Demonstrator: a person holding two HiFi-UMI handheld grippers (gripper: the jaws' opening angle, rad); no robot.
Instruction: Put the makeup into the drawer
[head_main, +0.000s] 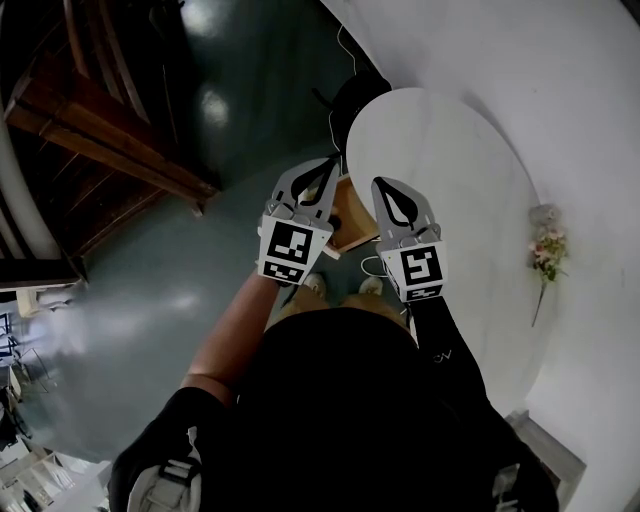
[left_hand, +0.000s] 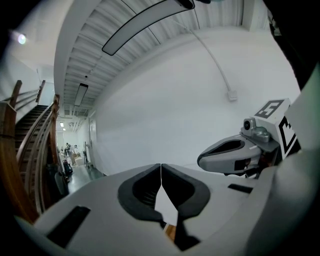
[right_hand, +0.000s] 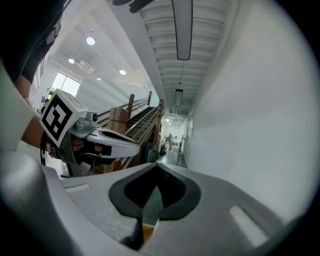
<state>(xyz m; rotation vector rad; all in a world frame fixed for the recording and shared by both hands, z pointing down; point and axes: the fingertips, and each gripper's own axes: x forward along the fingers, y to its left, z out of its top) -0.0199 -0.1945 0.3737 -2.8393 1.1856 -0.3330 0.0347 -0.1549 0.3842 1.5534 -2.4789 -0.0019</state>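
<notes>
Hovering side by side at the near edge of the white table (head_main: 450, 170), the left gripper (head_main: 328, 170) and the right gripper (head_main: 382, 187) are held out from the person's chest, nearly level and close together without touching. Each one's own view shows its two dark pads pressed flat against each other with nothing caught between them, so both are clenched and empty. That reads as a carrying-free posture: hands parked together between steps, not mid-grasp. The makeup appears in no view, neither in a jaw nor on the bare tabletop, so where it lies cannot be told from here. Just below the gripper tips, tucked under the table's near edge and beyond the person's shoes (head_main: 316, 285), a small wooden piece (head_main: 352, 228) shows; it may be the drawer, though it is too dark and too hidden to be sure. If so, the grippers hang above it because that is where the work is. Across the table, against the wall at its far right side, stand some flowers (head_main: 548, 246), well clear of the hands. Well away from the table's left, over the grey floor (head_main: 150, 300), rises a wooden staircase (head_main: 110, 130).
</notes>
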